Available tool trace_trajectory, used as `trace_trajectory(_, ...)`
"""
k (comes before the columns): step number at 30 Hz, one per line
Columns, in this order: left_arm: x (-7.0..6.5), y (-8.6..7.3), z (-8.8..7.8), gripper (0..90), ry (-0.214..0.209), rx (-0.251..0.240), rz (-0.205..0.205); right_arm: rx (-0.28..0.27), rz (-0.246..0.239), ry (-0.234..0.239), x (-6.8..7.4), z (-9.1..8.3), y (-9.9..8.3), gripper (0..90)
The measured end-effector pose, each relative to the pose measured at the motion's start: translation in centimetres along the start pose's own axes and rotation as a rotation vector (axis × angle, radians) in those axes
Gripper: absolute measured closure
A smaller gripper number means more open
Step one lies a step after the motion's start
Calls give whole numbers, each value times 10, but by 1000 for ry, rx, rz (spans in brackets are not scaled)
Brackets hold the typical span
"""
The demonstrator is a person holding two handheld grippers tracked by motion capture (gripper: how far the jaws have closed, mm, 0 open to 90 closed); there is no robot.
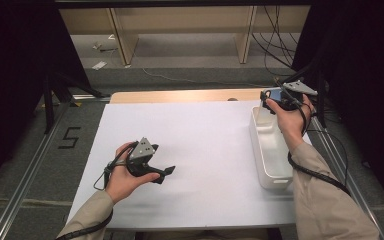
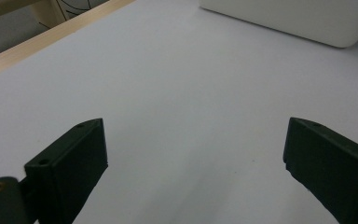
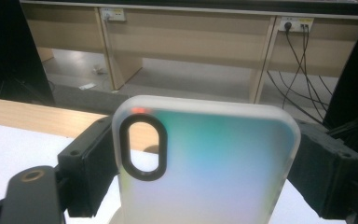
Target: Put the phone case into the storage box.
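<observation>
In the high view, the right gripper (image 1: pixel 275 100) is held up over the far end of a white bin (image 1: pixel 270 150) that stands at the right edge of the desk (image 1: pixel 200 150), while the left gripper (image 1: pixel 162 172) rests low on the white surface, well apart from the bin. In the left gripper view, its jaws stand wide apart with nothing but bare desk between them, and a corner of the bin shows farther off. In the right gripper view, the jaws are clamped on the two long sides of a phone case (image 3: pixel 205 163), translucent with a black-rimmed camera opening, held upright in the air. Judging from this, the pick-up is done and the case is carried to the bin; what is left seems to be lowering it in and letting go.
</observation>
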State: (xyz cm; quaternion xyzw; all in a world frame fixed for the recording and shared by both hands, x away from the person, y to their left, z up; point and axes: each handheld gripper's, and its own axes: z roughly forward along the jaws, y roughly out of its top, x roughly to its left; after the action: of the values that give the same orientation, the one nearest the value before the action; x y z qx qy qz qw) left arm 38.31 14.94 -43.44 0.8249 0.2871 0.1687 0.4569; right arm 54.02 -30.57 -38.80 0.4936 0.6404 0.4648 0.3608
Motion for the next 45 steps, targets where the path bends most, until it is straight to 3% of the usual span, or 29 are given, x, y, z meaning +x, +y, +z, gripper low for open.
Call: trace_trajectory(45,0,-1,1,58,-1,4,1,51,-26,-2,4,10,-5,176)
